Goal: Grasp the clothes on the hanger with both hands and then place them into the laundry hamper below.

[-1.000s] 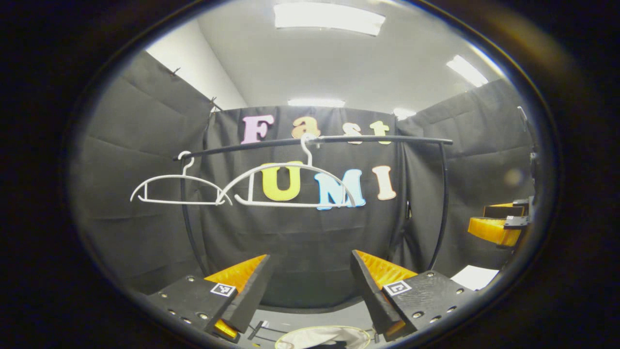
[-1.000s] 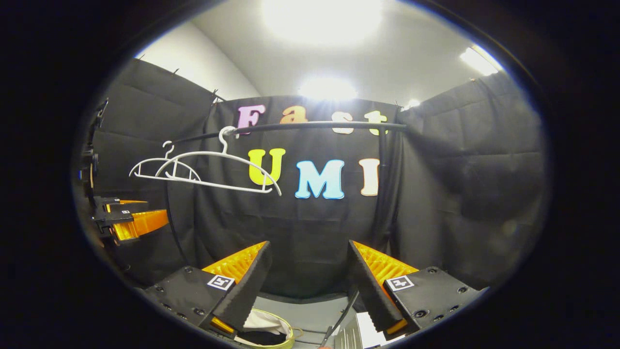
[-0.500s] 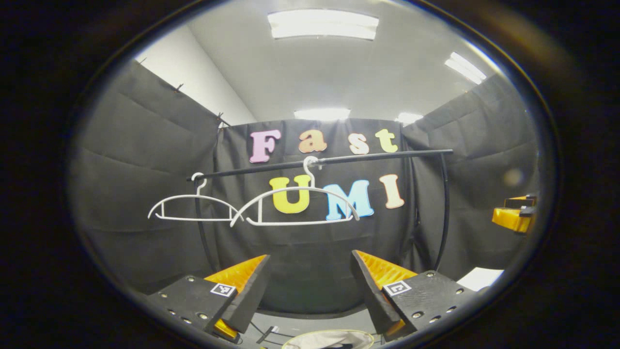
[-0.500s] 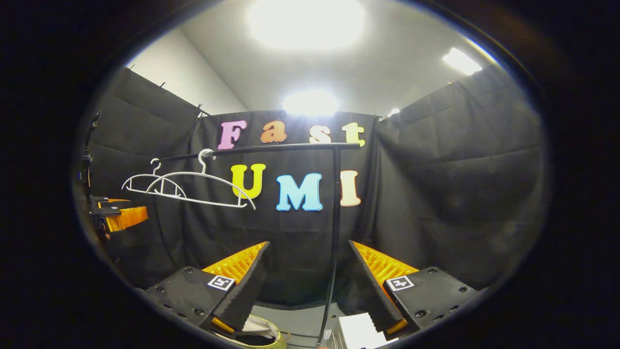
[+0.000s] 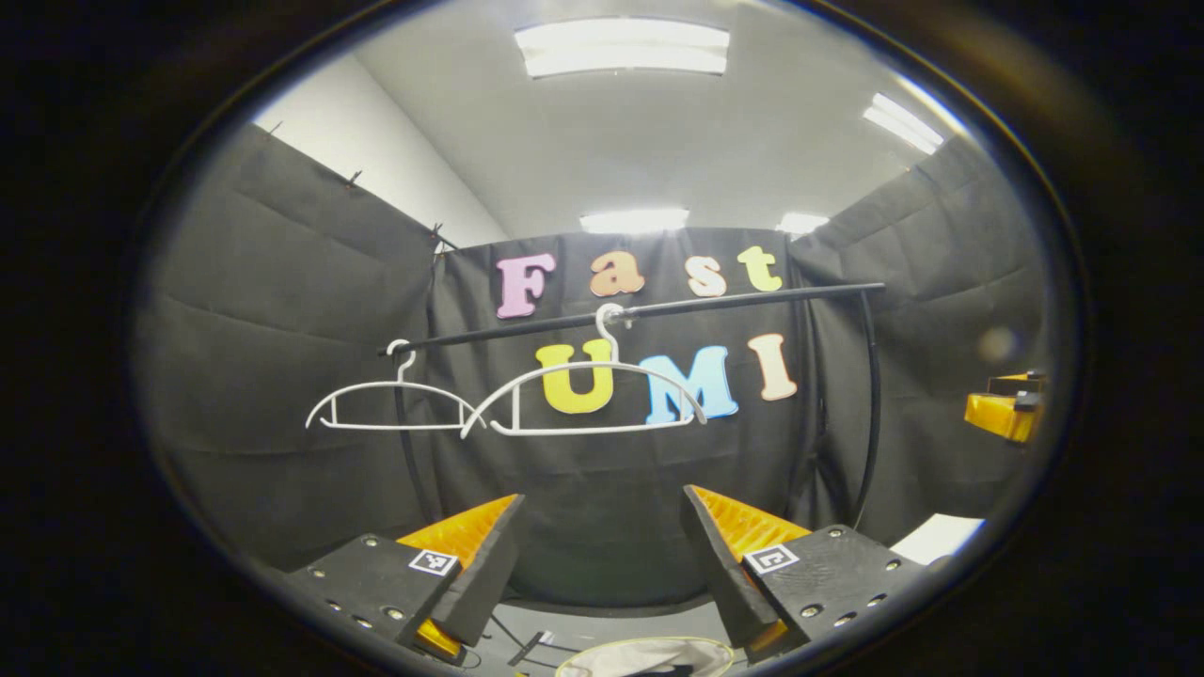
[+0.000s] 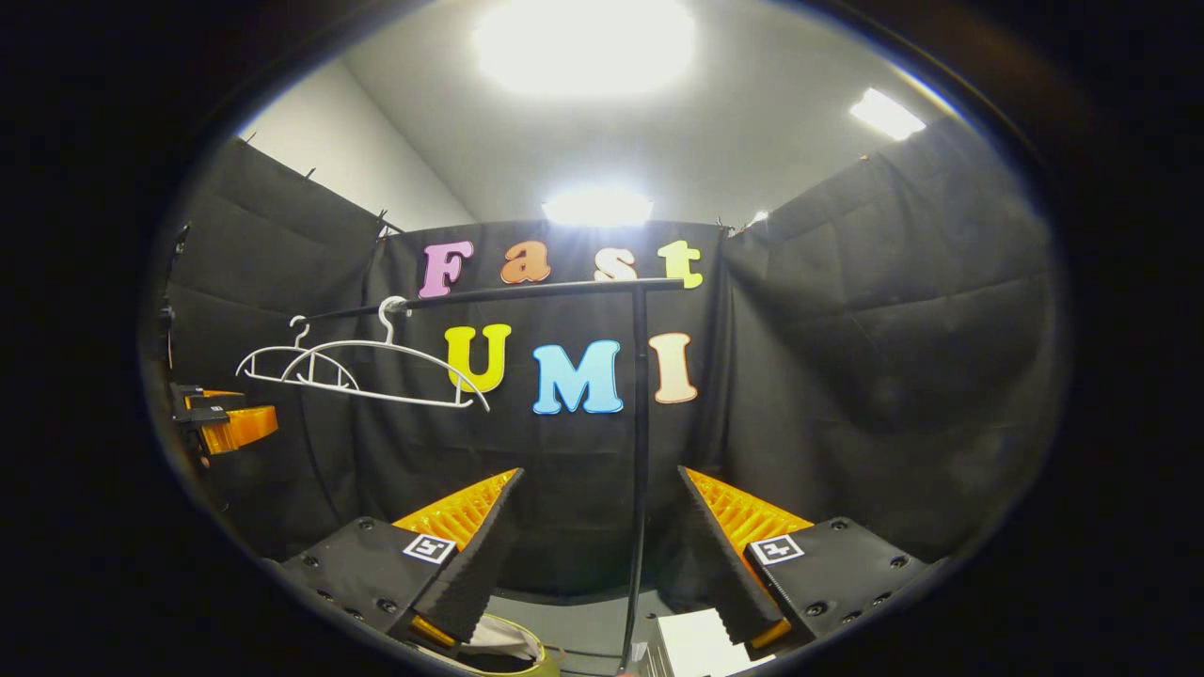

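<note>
Two bare white hangers [image 5: 583, 395] [image 5: 395, 409] hang on the black rail [image 5: 658, 308] of a clothes rack. No garment is on them. The laundry hamper [image 5: 649, 656] with pale cloth inside sits below, at the bottom edge of the left gripper view. My left gripper [image 5: 602, 555] is open and holds nothing, well short of the rack. My right gripper [image 6: 597, 550] is open too, with nothing between its fingers. The hangers [image 6: 376, 367], the rail [image 6: 508, 293] and the hamper's rim [image 6: 513, 649] also show in the right gripper view. Each view catches the other gripper at its side edge [image 5: 1006, 409] [image 6: 221, 423].
The rack's right upright [image 6: 640, 451] stands straight ahead of my right gripper, and its curved post [image 5: 870, 404] is at the right in the left gripper view. A white box [image 6: 696, 644] lies on the floor by the rack's foot. Black cloth walls close the booth.
Both grippers have drawn back from the rack and shifted sideways, so the rail and hangers look smaller and lower. Both stayed open and empty.
</note>
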Motion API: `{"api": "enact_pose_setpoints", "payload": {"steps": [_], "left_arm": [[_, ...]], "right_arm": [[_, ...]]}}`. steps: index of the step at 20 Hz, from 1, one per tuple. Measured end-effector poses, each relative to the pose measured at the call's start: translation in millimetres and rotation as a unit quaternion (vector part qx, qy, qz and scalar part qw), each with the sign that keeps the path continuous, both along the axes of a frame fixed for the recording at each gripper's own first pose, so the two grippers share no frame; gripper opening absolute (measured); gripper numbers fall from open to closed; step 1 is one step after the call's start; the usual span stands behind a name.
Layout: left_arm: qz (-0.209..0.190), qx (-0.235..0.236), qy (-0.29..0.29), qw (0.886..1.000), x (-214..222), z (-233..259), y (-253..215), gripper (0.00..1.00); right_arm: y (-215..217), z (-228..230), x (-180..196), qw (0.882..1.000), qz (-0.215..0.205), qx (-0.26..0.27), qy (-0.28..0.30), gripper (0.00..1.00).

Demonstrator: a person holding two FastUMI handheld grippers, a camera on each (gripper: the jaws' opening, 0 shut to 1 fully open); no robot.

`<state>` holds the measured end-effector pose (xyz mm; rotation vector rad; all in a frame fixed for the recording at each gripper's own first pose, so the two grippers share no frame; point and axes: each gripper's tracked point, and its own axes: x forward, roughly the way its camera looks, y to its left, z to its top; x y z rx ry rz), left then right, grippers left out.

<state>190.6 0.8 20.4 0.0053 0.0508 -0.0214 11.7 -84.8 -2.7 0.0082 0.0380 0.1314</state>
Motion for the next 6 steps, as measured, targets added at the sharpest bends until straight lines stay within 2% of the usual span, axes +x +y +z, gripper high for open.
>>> {"api": "enact_pose_setpoints", "payload": {"steps": [6], "left_arm": [[0.010, -0.003, 0.003, 1.000, -4.2, -0.4, 8.0, 0.94]], "right_arm": [[2.2, 5.5, 5.5, 1.000, 0.002, 0.003, -0.008, 0.96]]}}
